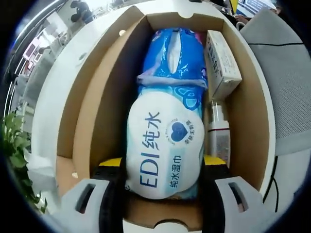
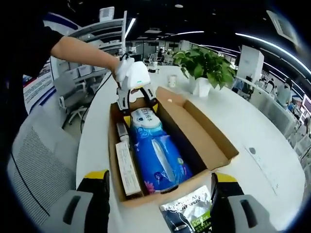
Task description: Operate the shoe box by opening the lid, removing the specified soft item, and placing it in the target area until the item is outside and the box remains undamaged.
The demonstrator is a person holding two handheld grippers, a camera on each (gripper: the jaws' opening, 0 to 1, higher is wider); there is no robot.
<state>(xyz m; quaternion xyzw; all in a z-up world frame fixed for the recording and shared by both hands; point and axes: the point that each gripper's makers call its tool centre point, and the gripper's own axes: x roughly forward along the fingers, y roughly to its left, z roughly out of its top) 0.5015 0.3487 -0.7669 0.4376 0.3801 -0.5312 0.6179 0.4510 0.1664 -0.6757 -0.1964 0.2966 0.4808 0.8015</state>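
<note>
The cardboard shoe box (image 1: 85,121) lies open, its lid folded out to one side. Inside, a soft blue-and-white wet wipes pack (image 1: 165,141) runs along the box's length. My left gripper (image 1: 163,191) has a jaw pressed against each side of the pack's near end. In the right gripper view a hand holds the left gripper (image 2: 137,103) at the far end of the box (image 2: 214,145), over the wipes pack (image 2: 155,150). My right gripper (image 2: 160,179) stands open in front of the box's near end, jaws wide apart.
A white carton (image 1: 222,63) and a slim tube (image 1: 218,131) lie beside the pack in the box. A dark packet with green print (image 2: 187,213) rests on the white table (image 2: 262,131) between my right jaws. A potted plant (image 2: 204,63) and a grey chair (image 2: 34,160) flank the table.
</note>
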